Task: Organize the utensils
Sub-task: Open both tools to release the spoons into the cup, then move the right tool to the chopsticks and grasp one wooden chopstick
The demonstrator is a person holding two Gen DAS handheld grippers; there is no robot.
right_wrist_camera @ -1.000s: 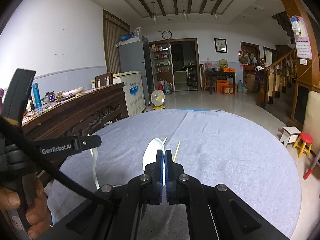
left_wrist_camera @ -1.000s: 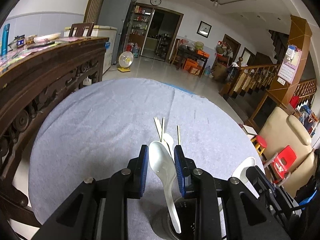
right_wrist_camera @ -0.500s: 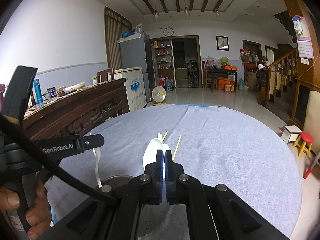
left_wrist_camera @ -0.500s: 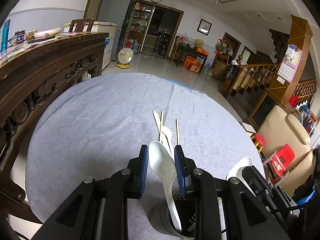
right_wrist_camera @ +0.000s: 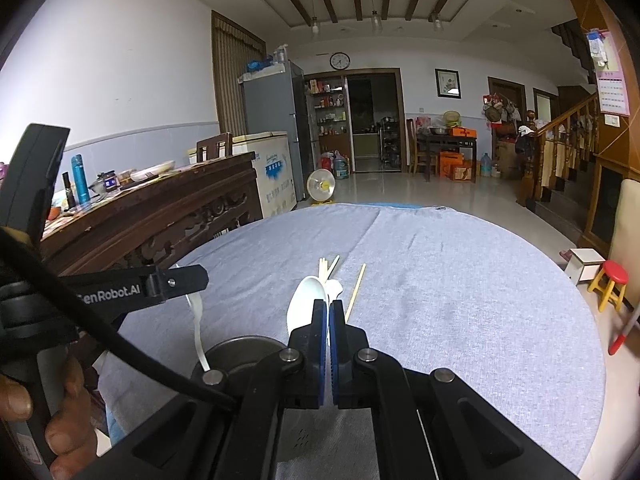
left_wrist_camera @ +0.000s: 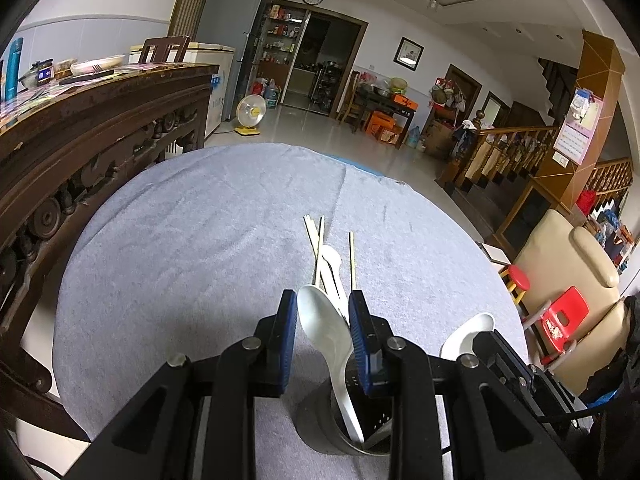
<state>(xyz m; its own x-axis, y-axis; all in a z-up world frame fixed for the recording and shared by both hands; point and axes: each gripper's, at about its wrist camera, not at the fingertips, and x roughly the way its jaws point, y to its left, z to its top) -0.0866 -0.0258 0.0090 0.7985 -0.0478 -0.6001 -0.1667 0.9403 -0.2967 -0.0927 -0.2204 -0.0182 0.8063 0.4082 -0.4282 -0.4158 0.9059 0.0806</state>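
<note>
White plastic fills your left gripper (left_wrist_camera: 323, 312): its blue pads are closed on the bowl of a white spoon (left_wrist_camera: 328, 332), with the bowl up between the fingers and the handle running down and toward you into the round metal holder (left_wrist_camera: 320, 424) standing on the cloth just below, so the spoon's long axis is steep and only slightly tilted. The handle's end sits inside the holder's mouth, against the dark perforated wall. Your right gripper (right_wrist_camera: 329, 312) has its blue pads pressed almost flat together, and the thin edge of a second white spoon (right_wrist_camera: 306, 300) is pinched between them, its bowl rising above the fingertips and facing left in the right wrist view; in the left wrist view that same bowl shows at the right, beside the holder. From the right wrist view the holder (right_wrist_camera: 244, 350) sits low and to the left of your closed fingers, with your left hand (right_wrist_camera: 48, 420) wrapped around the other tool's handle at the frame's edge. Farther out on the grey tablecloth (left_wrist_camera: 180, 248) lies a third white spoon (left_wrist_camera: 332, 264), its handle pointing back toward you, crossed by a pair of wooden chopsticks (left_wrist_camera: 316, 240) that point away, with a single chopstick (left_wrist_camera: 352, 256) just beside them, running nearly parallel.
</note>
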